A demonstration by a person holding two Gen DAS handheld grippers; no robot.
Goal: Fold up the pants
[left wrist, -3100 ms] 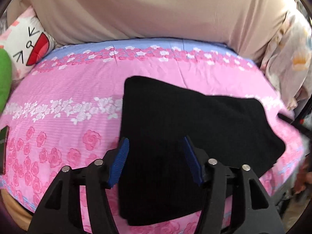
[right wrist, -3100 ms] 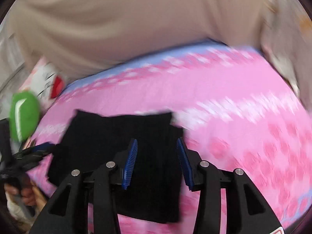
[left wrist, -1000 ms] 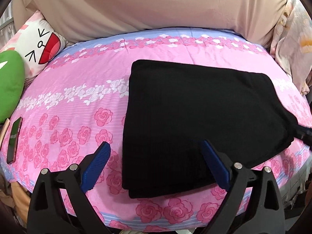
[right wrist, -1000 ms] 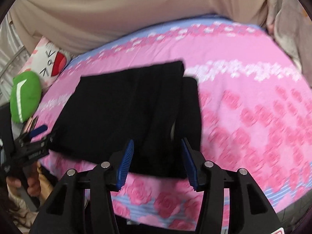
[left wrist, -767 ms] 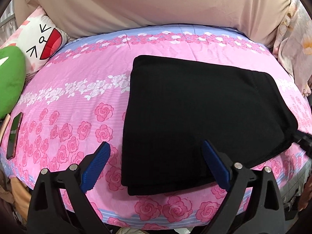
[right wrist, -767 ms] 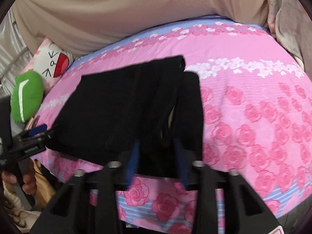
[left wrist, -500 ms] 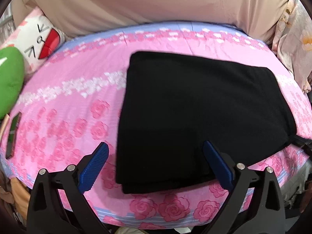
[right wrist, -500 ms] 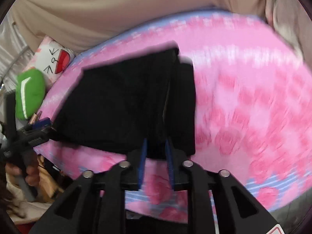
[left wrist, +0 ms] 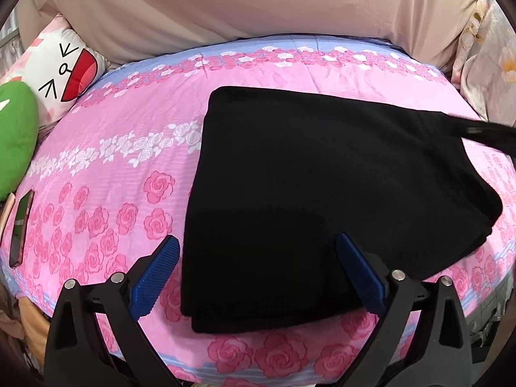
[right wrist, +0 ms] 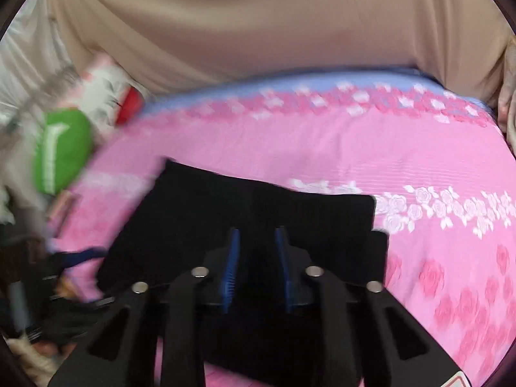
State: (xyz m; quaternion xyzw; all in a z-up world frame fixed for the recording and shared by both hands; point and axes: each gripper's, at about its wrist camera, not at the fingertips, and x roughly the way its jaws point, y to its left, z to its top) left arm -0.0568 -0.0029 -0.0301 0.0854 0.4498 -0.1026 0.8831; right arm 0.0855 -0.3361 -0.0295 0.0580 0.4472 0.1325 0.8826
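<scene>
The black pants (left wrist: 316, 193) lie folded in a flat rectangle on the pink rose bedsheet (left wrist: 106, 174). My left gripper (left wrist: 258, 274) is wide open, its blue pads either side of the pants' near left corner, above the cloth. In the right wrist view the pants (right wrist: 258, 203) lie under my right gripper (right wrist: 258, 258), whose jaws stand close together with black fabric between the blue pads; the view is blurred. The right gripper's dark tip (left wrist: 483, 135) shows at the pants' right edge in the left wrist view.
A white cartoon-face pillow (left wrist: 64, 67) and a green cushion (left wrist: 13, 142) sit at the bed's left. A phone (left wrist: 21, 225) lies near the left edge. Beige curtain (left wrist: 258, 6) hangs behind. Floral bedding (left wrist: 490, 58) is piled at the right.
My right gripper has narrowed from open to nearly shut at the pants' right edge and swung in over the cloth. My left gripper has stayed wide open, barely moving.
</scene>
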